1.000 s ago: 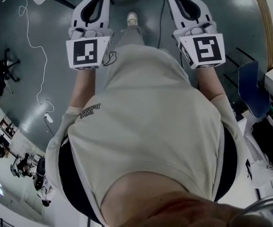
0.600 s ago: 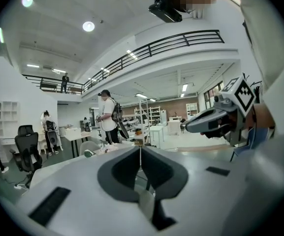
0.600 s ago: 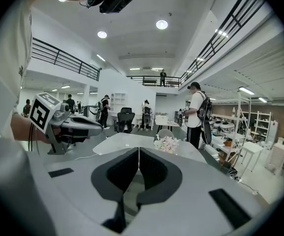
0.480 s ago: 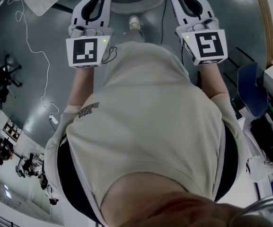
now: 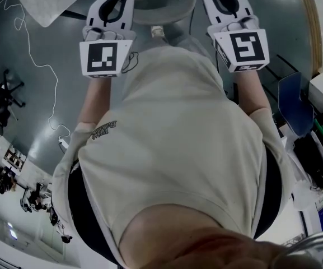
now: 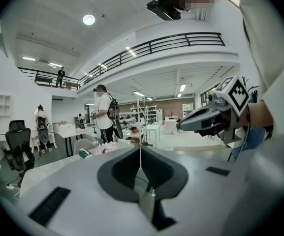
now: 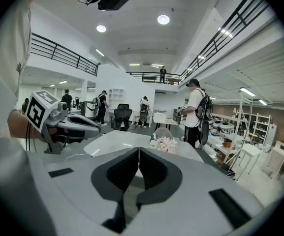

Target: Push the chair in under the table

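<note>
Two jaws, left gripper view: pressed together on the left gripper (image 6: 140, 152), with nothing between them.
Left gripper view, surroundings: the right gripper (image 6: 205, 121) rides alongside, to the right. The task's chair cannot be picked out here.
Right gripper view, jaws: closed and empty.
Right gripper view, table: the table (image 7: 117, 137) lies ahead of the tips and slightly left, and carries flowers (image 7: 167, 144).
Head view, chair: the chair (image 5: 161, 4) is judged to be the grey rounded form between the two grippers' front ends, ahead of the person's torso (image 5: 178, 150). Contact cannot be confirmed.
Head view, table: a pale slab ahead and left of the left gripper.
Progress: judged early, since no part of the chair shows under the table.
Remaining: set the closed jaws against the chair back, then drive it forward under the table.
</note>
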`<action>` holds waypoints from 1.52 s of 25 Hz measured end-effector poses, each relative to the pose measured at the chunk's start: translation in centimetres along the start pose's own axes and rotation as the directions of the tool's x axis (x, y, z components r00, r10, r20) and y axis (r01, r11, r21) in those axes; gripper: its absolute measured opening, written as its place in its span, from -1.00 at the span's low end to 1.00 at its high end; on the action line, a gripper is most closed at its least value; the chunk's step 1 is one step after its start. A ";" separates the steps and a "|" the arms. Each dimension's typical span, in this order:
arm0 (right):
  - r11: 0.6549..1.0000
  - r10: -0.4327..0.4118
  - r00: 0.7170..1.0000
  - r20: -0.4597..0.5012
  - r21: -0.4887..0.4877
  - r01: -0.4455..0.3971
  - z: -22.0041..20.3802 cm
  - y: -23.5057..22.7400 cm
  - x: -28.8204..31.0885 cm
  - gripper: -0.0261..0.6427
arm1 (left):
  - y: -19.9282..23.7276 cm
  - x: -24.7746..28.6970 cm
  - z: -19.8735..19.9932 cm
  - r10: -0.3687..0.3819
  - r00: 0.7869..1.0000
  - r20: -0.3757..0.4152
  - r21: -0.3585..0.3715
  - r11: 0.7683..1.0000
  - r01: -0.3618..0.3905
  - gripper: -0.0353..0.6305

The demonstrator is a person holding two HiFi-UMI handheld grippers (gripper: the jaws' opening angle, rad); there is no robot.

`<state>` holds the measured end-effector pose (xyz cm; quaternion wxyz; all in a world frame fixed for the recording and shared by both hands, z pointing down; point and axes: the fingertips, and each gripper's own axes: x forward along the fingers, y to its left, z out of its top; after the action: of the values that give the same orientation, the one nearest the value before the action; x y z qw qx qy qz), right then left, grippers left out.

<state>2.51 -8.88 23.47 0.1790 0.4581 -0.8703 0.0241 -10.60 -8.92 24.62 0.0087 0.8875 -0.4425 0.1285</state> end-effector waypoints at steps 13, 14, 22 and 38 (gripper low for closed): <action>0.996 0.082 0.995 -0.061 -0.025 -0.083 -2.0 -2.3 1.3 -0.89 | 0.5 1.8 0.0 0.072 0.996 -0.044 0.028 0.997 -0.071 -0.86; 0.996 0.088 0.994 -0.062 -0.026 -0.089 -2.1 -2.4 1.4 -0.89 | 0.5 1.9 -0.3 0.060 0.997 -0.058 0.028 0.998 -0.058 -0.86; 0.954 0.289 0.933 -0.214 -0.014 -0.299 -5.7 -1.0 2.1 -0.42 | -1.1 3.8 -5.7 -0.112 0.953 -0.282 0.101 0.984 0.145 -0.40; 0.681 0.608 0.455 -0.651 0.134 -0.720 -25.0 7.8 2.2 -0.06 | -10.7 2.2 -27.5 -0.355 0.484 -0.800 0.230 0.564 0.793 -0.24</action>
<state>2.37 -0.97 48.57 0.4807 0.0260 -0.8581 0.1788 -6.94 -0.60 52.76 -0.0552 0.8295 0.0010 0.5558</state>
